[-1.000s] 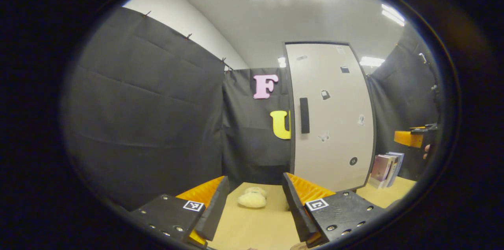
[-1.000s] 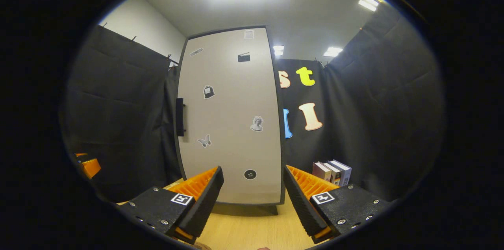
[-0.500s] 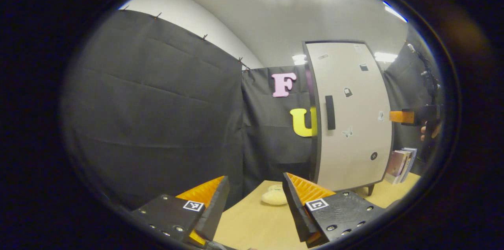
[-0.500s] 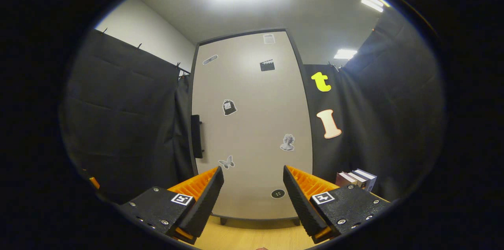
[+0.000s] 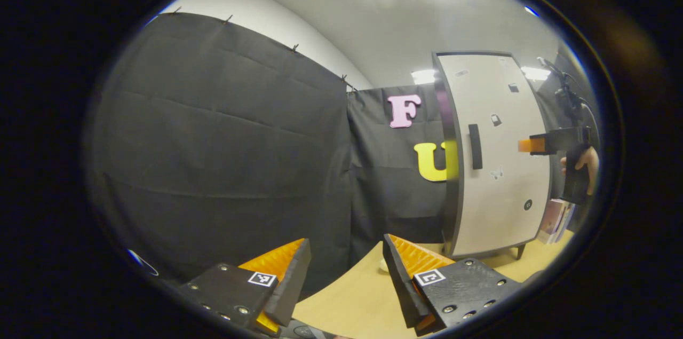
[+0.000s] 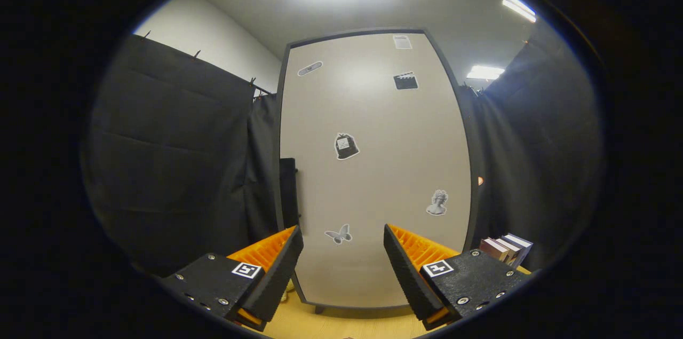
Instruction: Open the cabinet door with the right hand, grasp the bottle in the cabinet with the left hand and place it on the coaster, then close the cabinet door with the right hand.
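In the left gripper view, the left gripper (image 5: 341,275) is seen at the bottom of the frame with its jaws wide apart and nothing held between them; the wooden table (image 5: 347,296) lies beneath it. The cabinet (image 5: 499,152) stands at the right of the frame, its door shut, with the dark handle (image 5: 475,146) on the door's left edge. Further right, at the frame's edge, the right gripper (image 5: 525,145) is held by a hand (image 5: 587,163) in front of the door, level with the handle but apart from it. A few books (image 5: 555,213) are seen at the lower right, beside the cabinet. The bottle is judged to be behind the shut door, so its place cannot be told; the coaster cannot be made out with certainty

In the right gripper view, the right gripper (image 6: 341,269) is seen at the bottom with its jaws wide apart and empty. The cabinet door (image 6: 373,168) takes up the middle of the frame, and the handle (image 6: 288,192) is seen at middle left, above the left finger. Books (image 6: 504,248) stand at the lower right

The step in hand is judged to be the first: the approach to the door for opening. The next move calls for the right gripper to be brought leftward onto the handle, the jaws closed around it, and the door drawn open, while the left gripper is kept clear of the door's swing
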{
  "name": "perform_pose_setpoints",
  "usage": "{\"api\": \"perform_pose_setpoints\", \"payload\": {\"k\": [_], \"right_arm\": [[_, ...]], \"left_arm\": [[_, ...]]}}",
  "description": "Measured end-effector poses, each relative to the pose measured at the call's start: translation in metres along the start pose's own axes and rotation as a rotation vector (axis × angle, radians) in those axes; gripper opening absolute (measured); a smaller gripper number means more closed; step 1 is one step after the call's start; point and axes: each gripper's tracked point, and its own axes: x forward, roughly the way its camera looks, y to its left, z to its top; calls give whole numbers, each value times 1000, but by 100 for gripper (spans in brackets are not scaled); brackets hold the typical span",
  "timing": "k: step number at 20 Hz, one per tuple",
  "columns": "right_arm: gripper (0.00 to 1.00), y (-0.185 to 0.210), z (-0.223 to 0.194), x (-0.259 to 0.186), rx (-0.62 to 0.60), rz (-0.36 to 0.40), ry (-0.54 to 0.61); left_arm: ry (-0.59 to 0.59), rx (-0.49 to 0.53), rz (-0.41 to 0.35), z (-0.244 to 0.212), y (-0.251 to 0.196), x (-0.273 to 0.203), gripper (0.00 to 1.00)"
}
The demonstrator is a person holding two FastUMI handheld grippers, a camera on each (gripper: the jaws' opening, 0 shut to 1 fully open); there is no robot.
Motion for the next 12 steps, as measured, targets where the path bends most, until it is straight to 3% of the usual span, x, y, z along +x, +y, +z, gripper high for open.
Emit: {"api": "perform_pose_setpoints", "payload": {"k": [8,12], "right_arm": [[94,51,4,61,-27,30,13],[86,67,8,93,-13,38,32]], "left_arm": [[16,-4,56,-7,13,6,78],[22,-1,77,-10,16,6,78]]}}
